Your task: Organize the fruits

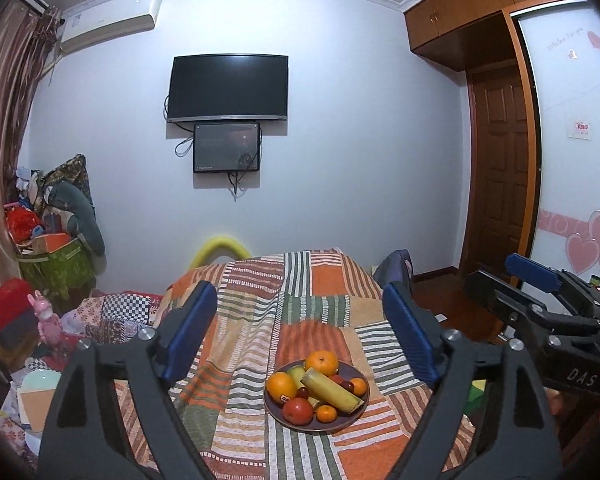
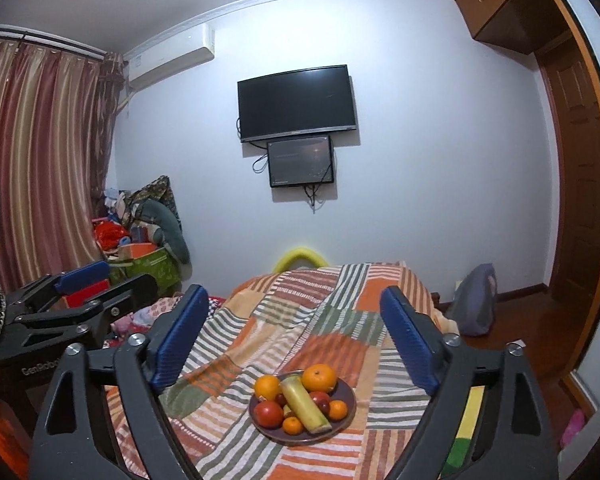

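A dark round plate (image 1: 350,420) sits on the striped patchwork cloth in front of both grippers; it also shows in the right wrist view (image 2: 346,394). It holds a banana (image 1: 332,392), oranges (image 1: 321,362), a red apple (image 1: 297,411) and small dark red fruits. In the right wrist view I see the banana (image 2: 305,402), an orange (image 2: 319,377) and the apple (image 2: 268,414). My left gripper (image 1: 304,328) is open and empty, held above and short of the plate. My right gripper (image 2: 296,332) is open and empty, likewise short of the plate.
The patchwork cloth (image 1: 300,304) covers a raised surface. Piled boxes, bags and toys (image 1: 52,248) crowd the left side by the curtain. A blue-grey bag (image 2: 476,304) lies on the wood floor at right. A television (image 1: 228,88) hangs on the far wall.
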A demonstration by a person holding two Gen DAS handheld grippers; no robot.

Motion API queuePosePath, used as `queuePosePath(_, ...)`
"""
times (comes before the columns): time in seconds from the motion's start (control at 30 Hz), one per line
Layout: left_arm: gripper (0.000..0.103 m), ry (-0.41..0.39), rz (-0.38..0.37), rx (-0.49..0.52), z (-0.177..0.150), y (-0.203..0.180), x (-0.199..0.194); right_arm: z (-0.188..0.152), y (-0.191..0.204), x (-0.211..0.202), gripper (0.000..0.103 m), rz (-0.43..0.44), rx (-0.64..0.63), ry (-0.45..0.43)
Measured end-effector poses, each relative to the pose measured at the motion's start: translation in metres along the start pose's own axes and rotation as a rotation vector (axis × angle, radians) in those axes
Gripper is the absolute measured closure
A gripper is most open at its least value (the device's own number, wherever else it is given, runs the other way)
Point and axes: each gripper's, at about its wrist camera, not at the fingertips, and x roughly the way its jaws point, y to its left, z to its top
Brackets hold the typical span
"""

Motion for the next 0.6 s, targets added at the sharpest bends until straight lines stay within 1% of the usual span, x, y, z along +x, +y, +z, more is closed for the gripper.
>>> queuePosePath(0.07,0.013,0.000,0.001,-0.001,-0.0010,-0.0003,-0.0018,-0.0010,0.0004,-0.0018,0.009,-0.012,-0.003,0.004)
queuePosePath(0.13,0.009,0.002,0.002,-0.001,-0.0024,-0.0002,-0.0008,-0.0027,0.0001,-0.0037,0.000,-0.026,-0.002,0.003)
queuePosePath(0.33,0.003,0.003,0.001,0.000,-0.0055,0.0013,-0.0025,-0.0051,0.0000,-0.0054,0.000,-0.039,0.001,0.006)
queuePosePath(0.6,0.001,0.003,-0.003,-0.012,-0.0059,-0.0015,-0.0036,-0.0080,-0.0011,-0.0085,0.000,-0.043,-0.003,0.009)
